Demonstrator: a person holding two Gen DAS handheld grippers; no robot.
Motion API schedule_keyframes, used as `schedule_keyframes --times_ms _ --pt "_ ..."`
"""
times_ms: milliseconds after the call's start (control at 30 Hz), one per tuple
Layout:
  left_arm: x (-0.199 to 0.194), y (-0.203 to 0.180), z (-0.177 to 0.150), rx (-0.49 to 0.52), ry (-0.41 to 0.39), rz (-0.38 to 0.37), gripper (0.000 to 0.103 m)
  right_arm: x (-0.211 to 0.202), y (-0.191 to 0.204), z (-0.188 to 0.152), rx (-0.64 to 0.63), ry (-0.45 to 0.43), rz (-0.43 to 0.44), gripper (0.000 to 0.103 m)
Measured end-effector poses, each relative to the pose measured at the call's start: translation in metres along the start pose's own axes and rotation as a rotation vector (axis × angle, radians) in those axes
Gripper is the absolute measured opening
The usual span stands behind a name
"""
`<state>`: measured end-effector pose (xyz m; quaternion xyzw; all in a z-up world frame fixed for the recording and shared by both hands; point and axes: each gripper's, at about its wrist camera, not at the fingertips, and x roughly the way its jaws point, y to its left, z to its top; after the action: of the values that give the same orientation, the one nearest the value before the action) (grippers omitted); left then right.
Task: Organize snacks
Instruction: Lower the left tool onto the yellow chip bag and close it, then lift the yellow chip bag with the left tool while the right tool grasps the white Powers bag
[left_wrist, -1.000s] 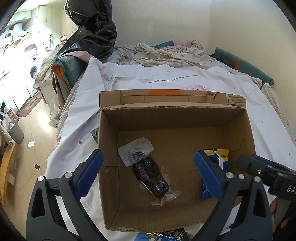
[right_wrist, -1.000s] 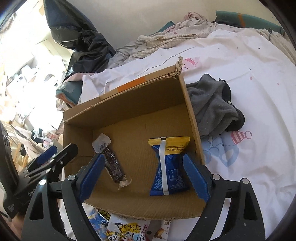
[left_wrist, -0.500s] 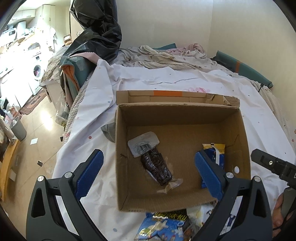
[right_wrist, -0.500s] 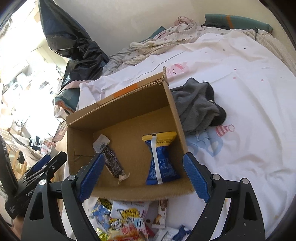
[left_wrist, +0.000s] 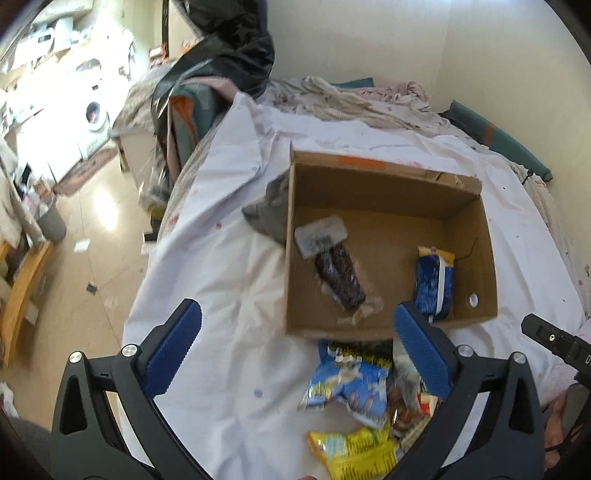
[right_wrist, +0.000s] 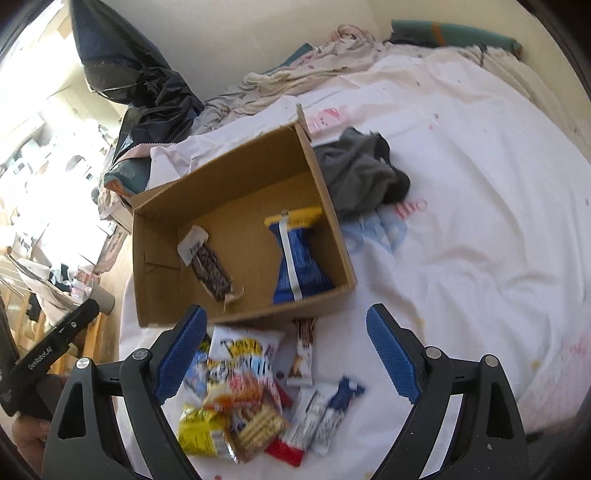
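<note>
An open cardboard box (left_wrist: 480, 258) (right_wrist: 147, 258) sits on the white bed sheet. Inside lie a dark snack in clear wrap (left_wrist: 338, 271) (right_wrist: 210, 267) and a blue and yellow packet (left_wrist: 434, 278) (right_wrist: 297, 254). A heap of snack packets (left_wrist: 354, 398) (right_wrist: 251, 391) lies on the sheet just in front of the box. My left gripper (left_wrist: 295, 354) is open and empty, above the sheet left of the heap. My right gripper (right_wrist: 288, 354) is open and empty, above the heap.
A grey cloth (right_wrist: 358, 170) lies against the box's right side, another (left_wrist: 269, 210) at its left. Crumpled bedding (left_wrist: 351, 99) and a black plastic bag (right_wrist: 140, 85) are at the back. The bed edge drops to the floor (left_wrist: 92, 236) on the left.
Both grippers have drawn back from the box and risen. The snack heap in front of the box has come into view. Both stay open and empty.
</note>
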<state>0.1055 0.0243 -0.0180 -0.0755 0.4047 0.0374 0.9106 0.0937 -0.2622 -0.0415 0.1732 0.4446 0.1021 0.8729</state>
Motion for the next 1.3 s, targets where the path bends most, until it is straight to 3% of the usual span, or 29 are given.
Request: schedule_keyframes --times_ms 133,267,400,500,700,867,1000,1133,1300 --pt "0.006 0.004 -0.016 -0.020 0.085 0.004 0.103 -0.001 -0.008 -0.009 0.065 0.049 0.036 0.091" --pt "0.019 0.003 -0.039 -0.030 0.215 -0.021 0.103 0.003 -0.010 -0.020 0.069 0.096 0.008 0.091" --pt "0.032 -0.002 -0.074 -0.123 0.376 -0.085 0.103 0.009 -0.014 -0.026 0.088 0.138 0.005 0.091" --pt "0.041 -0.013 -0.090 -0.176 0.445 -0.105 0.103 0.010 -0.018 -0.026 0.110 0.143 0.008 0.091" --pt "0.073 -0.043 -0.114 -0.225 0.552 -0.043 0.103 0.009 -0.024 -0.025 0.156 0.150 0.029 0.091" --pt "0.090 -0.052 -0.129 -0.194 0.601 -0.002 0.102 0.006 -0.029 -0.025 0.165 0.150 0.036 0.091" --pt "0.087 -0.049 -0.131 -0.182 0.599 -0.003 0.076 0.008 -0.034 -0.024 0.193 0.159 0.048 0.091" --pt "0.079 -0.048 -0.128 -0.101 0.595 -0.014 0.062 0.013 -0.035 -0.024 0.222 0.175 0.068 0.091" --pt "0.065 -0.039 -0.117 -0.068 0.600 -0.001 0.062 0.018 -0.027 -0.024 0.213 0.184 0.091 0.091"
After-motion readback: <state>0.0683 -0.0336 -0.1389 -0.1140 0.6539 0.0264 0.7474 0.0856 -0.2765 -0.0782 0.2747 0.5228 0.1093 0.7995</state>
